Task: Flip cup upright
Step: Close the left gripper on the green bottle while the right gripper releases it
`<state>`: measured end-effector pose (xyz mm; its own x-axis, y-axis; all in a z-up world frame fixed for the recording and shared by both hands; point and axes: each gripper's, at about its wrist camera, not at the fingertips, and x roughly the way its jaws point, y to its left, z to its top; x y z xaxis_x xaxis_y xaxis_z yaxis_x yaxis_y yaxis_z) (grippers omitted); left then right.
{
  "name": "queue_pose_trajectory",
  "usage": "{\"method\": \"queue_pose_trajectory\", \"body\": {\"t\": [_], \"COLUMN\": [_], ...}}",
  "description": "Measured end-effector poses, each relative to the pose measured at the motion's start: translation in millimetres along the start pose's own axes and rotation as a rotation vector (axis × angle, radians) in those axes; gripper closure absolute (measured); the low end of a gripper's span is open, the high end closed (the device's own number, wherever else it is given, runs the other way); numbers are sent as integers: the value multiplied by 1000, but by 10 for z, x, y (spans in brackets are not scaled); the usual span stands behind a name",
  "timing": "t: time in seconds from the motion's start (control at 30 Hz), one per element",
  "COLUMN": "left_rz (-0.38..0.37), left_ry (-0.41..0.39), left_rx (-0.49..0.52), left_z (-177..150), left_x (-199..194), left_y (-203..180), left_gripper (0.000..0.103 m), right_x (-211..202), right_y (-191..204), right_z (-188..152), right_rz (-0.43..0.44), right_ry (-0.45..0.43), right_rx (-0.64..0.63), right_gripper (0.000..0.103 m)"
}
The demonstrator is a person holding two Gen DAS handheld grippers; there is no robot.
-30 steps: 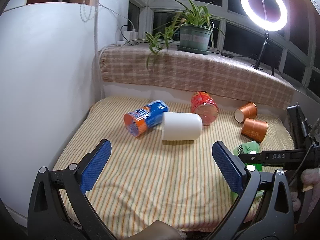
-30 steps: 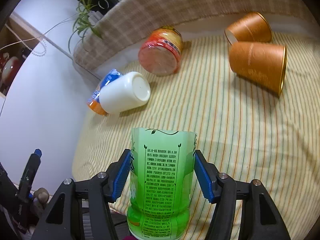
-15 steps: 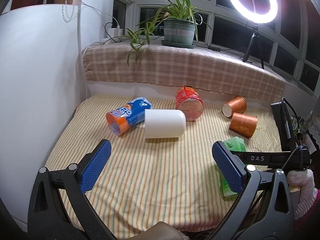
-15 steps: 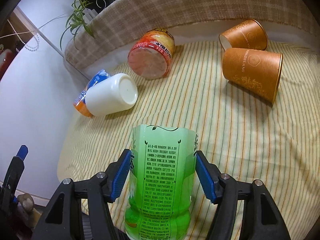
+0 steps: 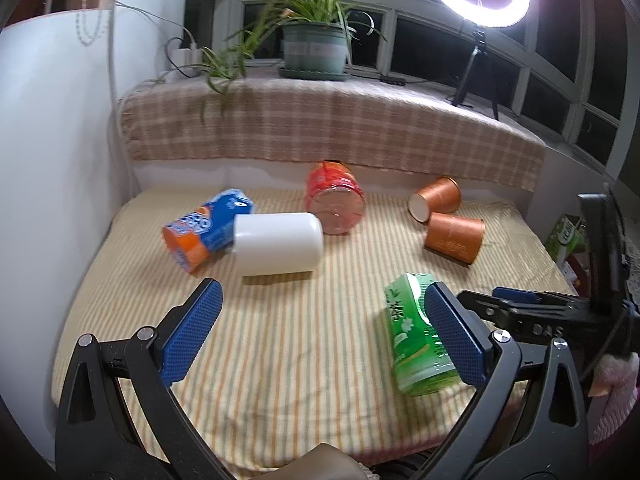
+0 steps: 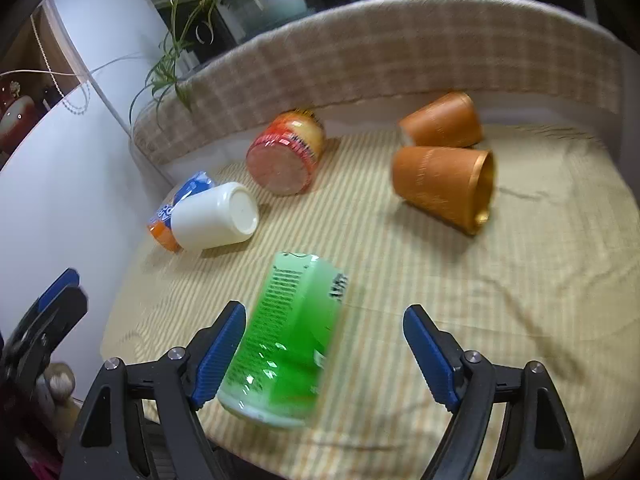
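A green cup [image 6: 286, 340] stands tilted on the striped cloth between the open jaws of my right gripper [image 6: 324, 354], resting near the left finger and clear of the right one. It also shows in the left wrist view [image 5: 416, 340], partly behind my left gripper's right finger. My left gripper [image 5: 320, 336] is open and empty over the near part of the cloth. A white cup [image 5: 278, 242] lies on its side in front of it; it also shows in the right wrist view [image 6: 214, 216].
A blue-orange cup [image 5: 204, 228], a red cup [image 5: 334, 204] and two brown paper cups [image 5: 454, 236] [image 5: 436, 198] lie on their sides further back. A checked ledge [image 5: 332, 124] with a potted plant [image 5: 316, 48] bounds the back, a white wall [image 5: 52, 152] the left.
My right gripper has opened and let go of the green cup, which now rests tilted on the cloth. My left gripper's view has shifted, and it stays open.
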<state>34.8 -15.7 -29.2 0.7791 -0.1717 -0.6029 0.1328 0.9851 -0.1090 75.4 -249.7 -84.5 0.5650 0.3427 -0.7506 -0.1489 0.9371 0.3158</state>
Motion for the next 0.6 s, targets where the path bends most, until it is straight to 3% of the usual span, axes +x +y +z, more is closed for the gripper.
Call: {"method": "queue_pose_trajectory", "body": {"t": [0.27, 0.6], "left_rz": [-78, -296], "left_ry": [52, 294], "left_rx": [27, -84], "left_z": [41, 145], "left_x": [160, 750], "left_y": [-193, -207], "left_gripper": [1, 1], "right_x": [-347, -557], "right_y": [-237, -557], "right_z": [-182, -381], "right_rz": [-91, -152], "right_ry": [-59, -77], "right_rx": [8, 83], "right_gripper": [19, 19]}}
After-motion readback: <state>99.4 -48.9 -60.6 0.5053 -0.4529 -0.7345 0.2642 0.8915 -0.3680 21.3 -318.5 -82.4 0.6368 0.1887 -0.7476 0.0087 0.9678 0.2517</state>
